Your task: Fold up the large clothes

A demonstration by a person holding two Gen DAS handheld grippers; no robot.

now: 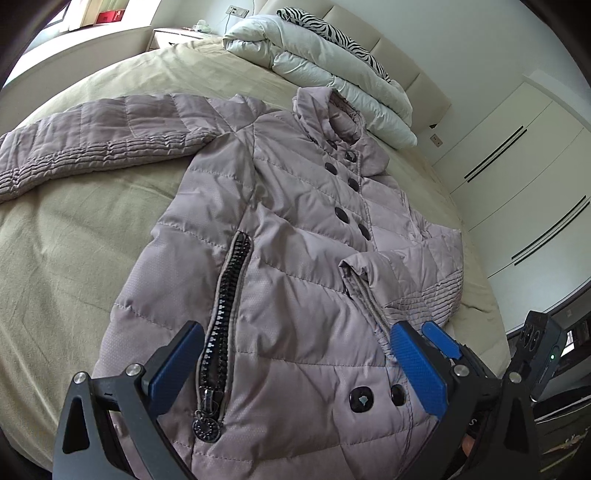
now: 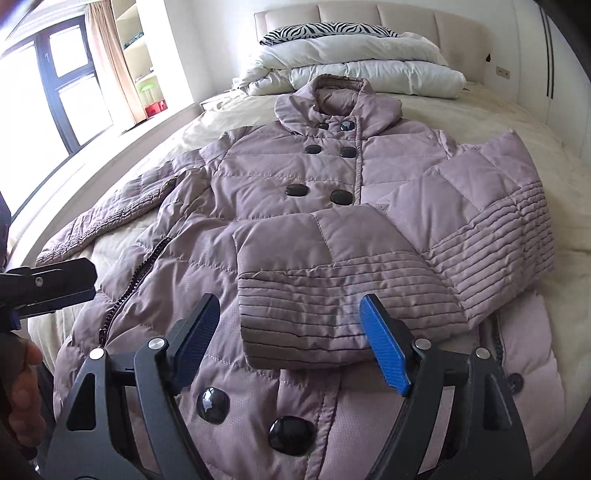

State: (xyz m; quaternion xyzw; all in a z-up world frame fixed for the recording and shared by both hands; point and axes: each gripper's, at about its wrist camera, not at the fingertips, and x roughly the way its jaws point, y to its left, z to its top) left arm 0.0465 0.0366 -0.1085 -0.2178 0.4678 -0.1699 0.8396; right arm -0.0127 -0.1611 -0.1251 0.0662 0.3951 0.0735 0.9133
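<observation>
A mauve quilted coat (image 1: 280,206) with dark buttons lies face up on the bed, collar toward the headboard; it also shows in the right wrist view (image 2: 280,173). One sleeve (image 2: 369,258) is folded across the front, its ribbed cuff (image 2: 306,317) just beyond my right gripper. The other sleeve (image 1: 81,144) lies spread out to the side. My left gripper (image 1: 295,354) is open and empty above the lower front, by the pocket zipper (image 1: 225,317). My right gripper (image 2: 288,332) is open and empty over the hem. The left gripper also shows at the left edge of the right wrist view (image 2: 51,284).
A folded white duvet (image 2: 354,74) and a zebra pillow (image 2: 325,31) lie at the headboard. The beige sheet (image 1: 74,240) surrounds the coat. White wardrobe doors (image 1: 517,166) stand beside the bed. A window (image 2: 55,92) is on the other side.
</observation>
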